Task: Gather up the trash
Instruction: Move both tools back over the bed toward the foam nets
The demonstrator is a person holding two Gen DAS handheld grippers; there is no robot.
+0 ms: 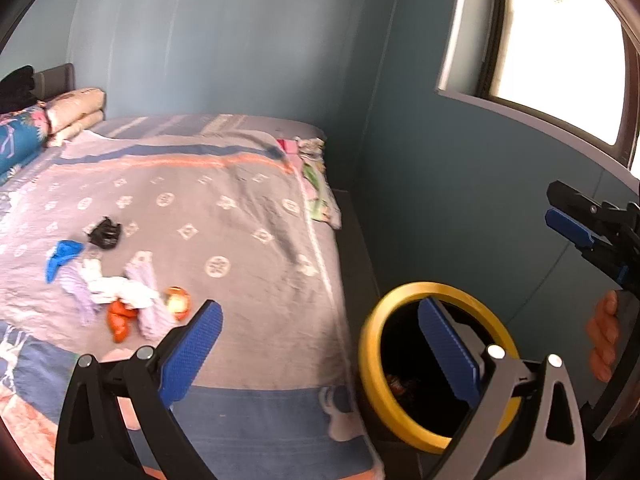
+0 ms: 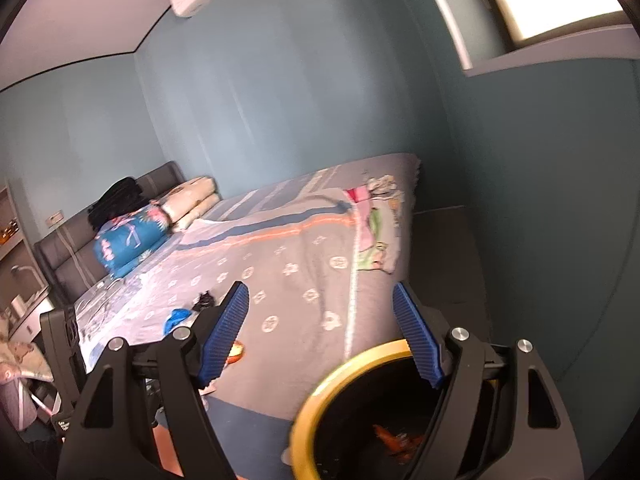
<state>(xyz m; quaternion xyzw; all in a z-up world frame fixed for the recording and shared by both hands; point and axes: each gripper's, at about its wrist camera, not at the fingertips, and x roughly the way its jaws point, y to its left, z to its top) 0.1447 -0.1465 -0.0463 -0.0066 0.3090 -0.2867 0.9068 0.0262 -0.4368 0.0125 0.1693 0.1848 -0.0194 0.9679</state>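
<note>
The left gripper (image 1: 320, 344) has its two ribbed blue fingers (image 1: 192, 352) spread wide and holds nothing. Beyond its left finger, on the soft grey patterned blanket (image 1: 240, 208), lies a small heap of trash: crumpled white tissue (image 1: 120, 290), an orange crinkled wrapper (image 1: 120, 318), a round orange-and-cream piece (image 1: 178, 302), a blue scrap (image 1: 60, 256) and a crumpled black bag (image 1: 105, 233) farther out. Behind its right finger stands a round bin (image 1: 372, 360) with a smooth yellow rim and a dark inside, just beside the bed's edge.

The right gripper (image 2: 322, 334) is also wide open and empty, its blue textured pads (image 2: 224, 336) well apart. The same bin (image 2: 308, 420) sits below its right finger, and an orange wrapper (image 2: 394, 442) already lies at the bottom. Past its left finger, the blue scrap (image 2: 176, 318) and black bag (image 2: 204, 301) show on the blanket (image 2: 304, 264); the rest of the heap is mostly hidden behind that finger. Folded pillows (image 2: 192, 200) are stacked at the padded grey headboard (image 2: 76, 248), far ahead to the left.
</note>
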